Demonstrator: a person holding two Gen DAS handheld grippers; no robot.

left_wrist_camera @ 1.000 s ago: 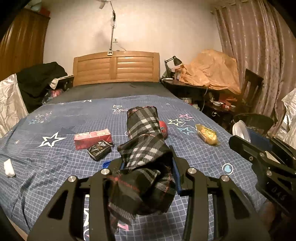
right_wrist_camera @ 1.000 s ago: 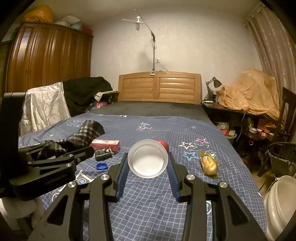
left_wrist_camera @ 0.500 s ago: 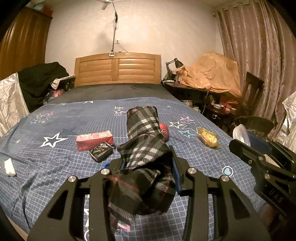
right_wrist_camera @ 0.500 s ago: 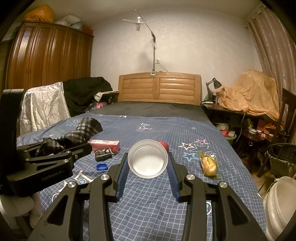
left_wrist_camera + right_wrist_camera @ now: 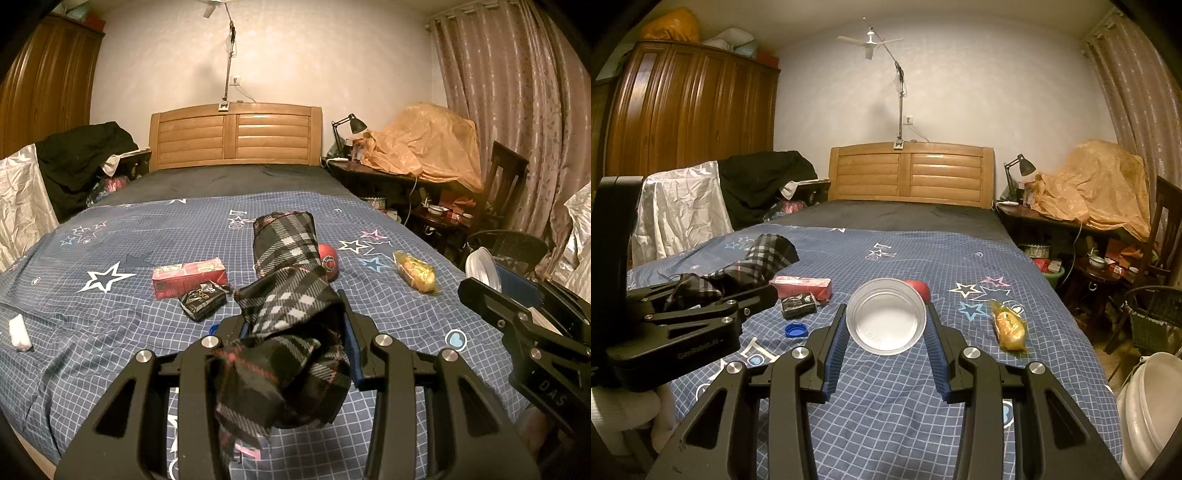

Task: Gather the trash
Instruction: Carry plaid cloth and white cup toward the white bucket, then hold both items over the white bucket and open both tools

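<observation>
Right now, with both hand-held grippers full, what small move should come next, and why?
Probably bring the right hand-held gripper toward the plaid bag that the left hand-held gripper grips, and put the clear plastic cup in its mouth. The red carton, blue cap and yellow wrapper lie on the bed.

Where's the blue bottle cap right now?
In the right wrist view, the blue bottle cap lies on the bed, left of the right gripper, just in front of the black packet.
</observation>
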